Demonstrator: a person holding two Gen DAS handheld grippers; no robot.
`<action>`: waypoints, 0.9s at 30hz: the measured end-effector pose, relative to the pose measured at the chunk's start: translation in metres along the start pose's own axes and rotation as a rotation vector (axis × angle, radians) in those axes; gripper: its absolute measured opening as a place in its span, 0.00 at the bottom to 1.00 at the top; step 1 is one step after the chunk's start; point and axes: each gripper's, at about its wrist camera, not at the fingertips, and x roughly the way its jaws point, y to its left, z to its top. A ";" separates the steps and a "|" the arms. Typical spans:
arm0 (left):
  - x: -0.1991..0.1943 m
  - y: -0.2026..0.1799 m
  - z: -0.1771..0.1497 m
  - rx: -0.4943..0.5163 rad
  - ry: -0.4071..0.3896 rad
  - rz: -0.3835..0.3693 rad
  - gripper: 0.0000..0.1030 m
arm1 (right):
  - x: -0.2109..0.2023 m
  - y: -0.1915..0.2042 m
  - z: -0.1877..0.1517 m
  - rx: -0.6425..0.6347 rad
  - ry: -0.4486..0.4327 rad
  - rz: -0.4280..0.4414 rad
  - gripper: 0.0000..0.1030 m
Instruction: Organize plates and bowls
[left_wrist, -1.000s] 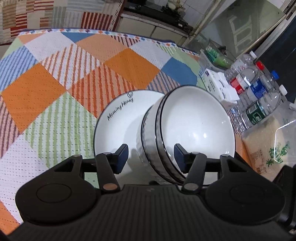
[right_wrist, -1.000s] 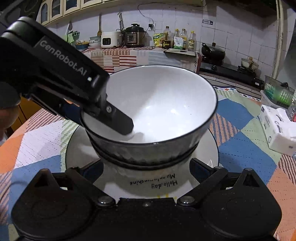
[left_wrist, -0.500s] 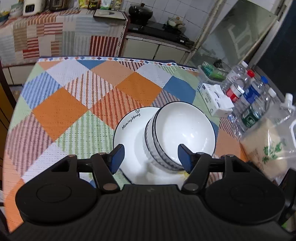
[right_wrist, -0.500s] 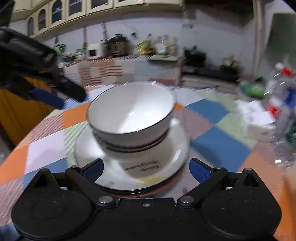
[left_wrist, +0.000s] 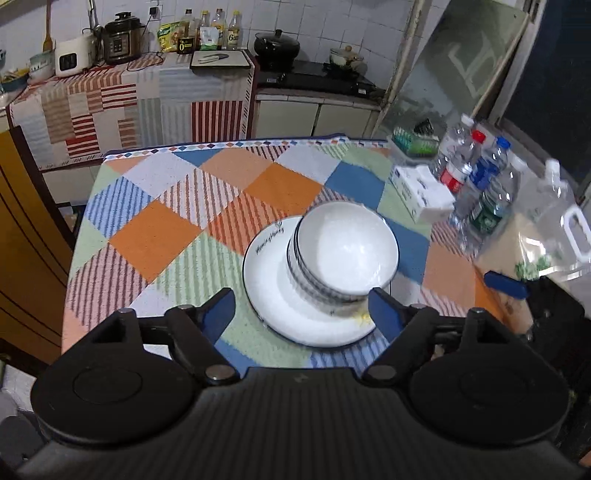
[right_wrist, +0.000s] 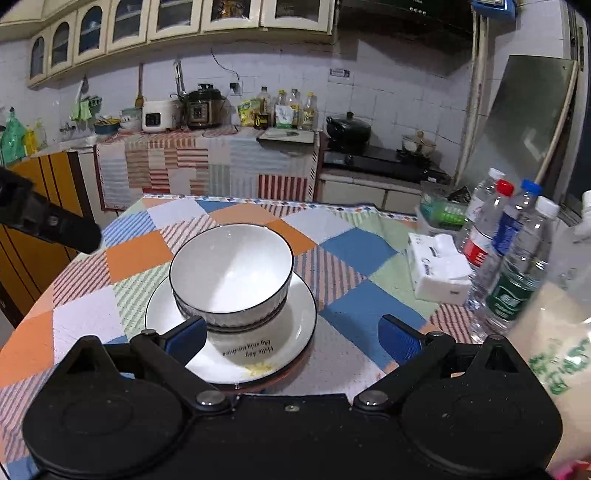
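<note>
Stacked white bowls with black rims (left_wrist: 343, 254) (right_wrist: 231, 273) stand on stacked white plates (left_wrist: 273, 295) (right_wrist: 299, 317) in the middle of the patchwork-covered table. A few yellow crumbs lie on the top plate's near rim. My left gripper (left_wrist: 303, 312) is open and empty, raised above and back from the stack. My right gripper (right_wrist: 293, 338) is open and empty, also raised, with the stack between and beyond its blue fingers (right_wrist: 397, 338). The left gripper's body shows at the left edge of the right wrist view (right_wrist: 48, 221).
Several plastic water bottles (right_wrist: 509, 251), a white tissue pack (right_wrist: 437, 267), a green basket (left_wrist: 413, 144) and a bag of rice (right_wrist: 554, 347) crowd the table's right side. A kitchen counter with cookers (right_wrist: 199, 107) and a stove (right_wrist: 369, 155) lies beyond the table.
Both grippers have pulled up and back from the bowl stack. The left gripper, near the bowl rim one second ago, is now clear of it. The stack stays on the plates.
</note>
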 end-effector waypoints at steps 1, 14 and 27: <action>-0.003 -0.002 -0.003 0.011 0.008 0.017 0.77 | -0.002 0.002 -0.001 -0.008 0.024 -0.009 0.98; -0.049 -0.014 -0.045 0.007 -0.021 0.105 0.84 | -0.057 0.012 -0.006 0.040 0.061 0.009 0.98; -0.063 -0.021 -0.071 0.005 -0.007 0.228 0.91 | -0.091 0.013 -0.017 0.056 0.000 -0.059 0.98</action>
